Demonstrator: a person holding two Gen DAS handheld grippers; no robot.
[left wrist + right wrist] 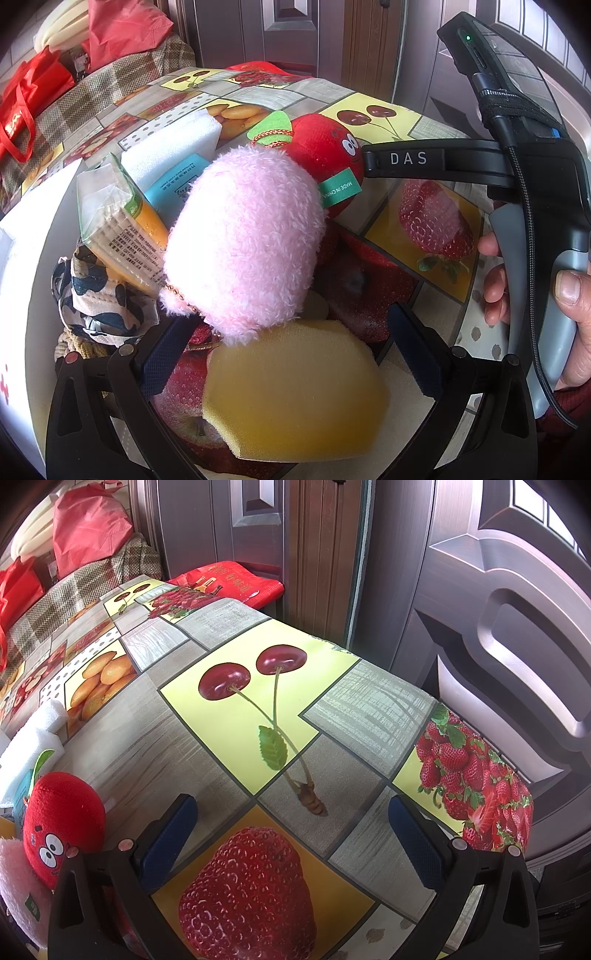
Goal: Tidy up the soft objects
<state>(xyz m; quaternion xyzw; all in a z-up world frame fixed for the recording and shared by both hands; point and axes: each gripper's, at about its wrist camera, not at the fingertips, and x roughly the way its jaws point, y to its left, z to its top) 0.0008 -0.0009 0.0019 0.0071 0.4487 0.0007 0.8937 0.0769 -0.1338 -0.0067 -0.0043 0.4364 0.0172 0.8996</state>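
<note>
A yellow sponge point(295, 391) lay on the worktop point(388, 110) between the spread fingers point(413, 354) of the left gripper point(291, 354), which hung over it with the pads well apart and nothing clamped. Whether the pads touched the sponge could not be told. Just beyond the sponge a pink fluffy toy point(243, 236) rested, its lower end overlapping the sponge's far edge. Behind the pink toy, and touching it, sat a red plush fruit point(325, 155) with a cartoon face, a green leaf and a green sewn-in label. To the left of the pink toy leaned a clear-wrapped packet point(118, 225) with orange print, and behind it lay a white foam block point(173, 147) with a blue card point(177, 184) against it. A patterned cloth point(99, 291) in cream and dark blue lay crumpled at the lower left, beside a white box point(33, 258).

The right gripper point(291, 834) was held by a hand point(569, 306) at the right side of the left view; one black finger point(417, 158) reached to the red plush fruit. In its own view its fingers stood wide apart over the bare fruit-print cloth, above a printed strawberry point(247, 890), with the red plush fruit low at the left. Beyond the worktop stood a dark brown door point(498, 609), and red bags point(33, 92) lay on a checked cover to the left.
</note>
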